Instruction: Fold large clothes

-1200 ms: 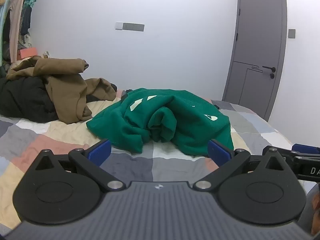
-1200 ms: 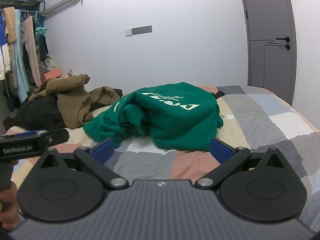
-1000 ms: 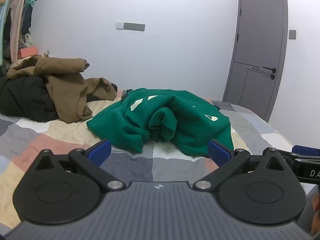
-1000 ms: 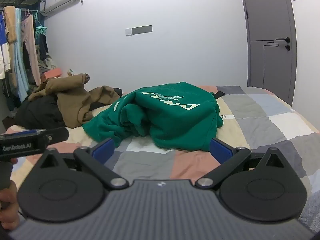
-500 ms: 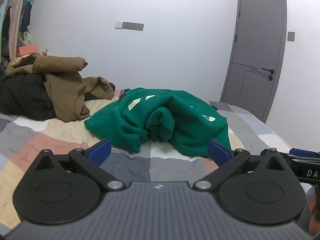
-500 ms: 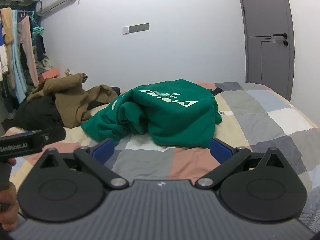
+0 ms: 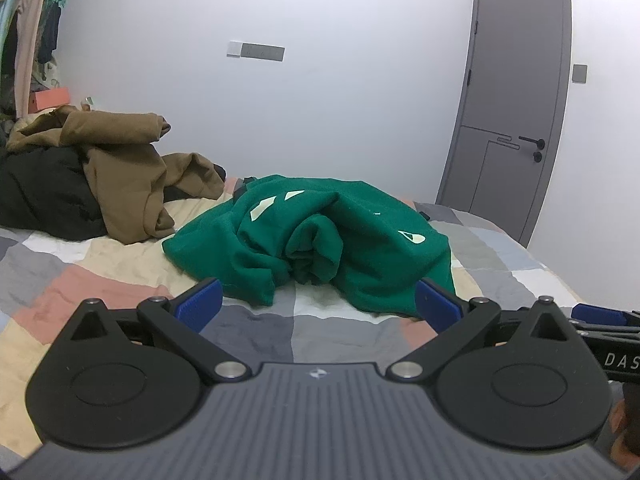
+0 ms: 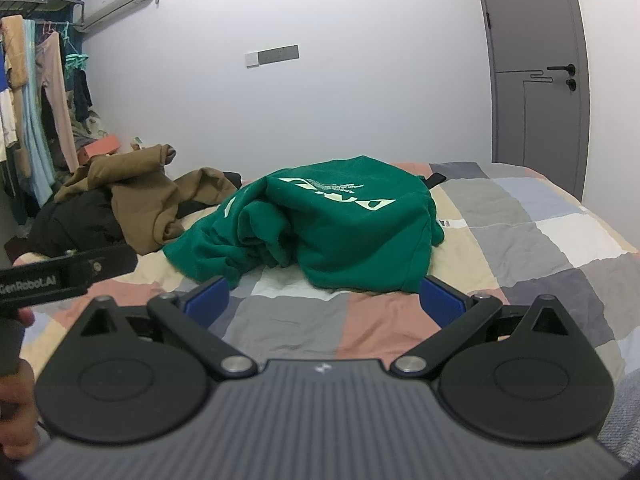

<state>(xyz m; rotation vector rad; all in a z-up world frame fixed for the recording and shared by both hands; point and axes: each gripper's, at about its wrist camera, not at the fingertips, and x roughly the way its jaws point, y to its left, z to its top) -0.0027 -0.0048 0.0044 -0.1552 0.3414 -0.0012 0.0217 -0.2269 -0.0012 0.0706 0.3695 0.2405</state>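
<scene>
Nothing is folded yet: the green sweatshirt (image 7: 320,236) is lying crumpled mid-bed (image 8: 560,240), while the left claw (image 7: 318,304) and right claw (image 8: 324,300) are hovering wide open, empty, short of it.

The black bar of the left claw (image 8: 52,278), poking into the right wrist view, is showing "GenRobot.AI" in pale letters. The right claw (image 7: 616,354), at the edge of the left wrist view, is showing "DAS", cut off by the frame. Big pale lettering is lying across the green sweatshirt (image 8: 340,220), upside down and unreadable.
</scene>
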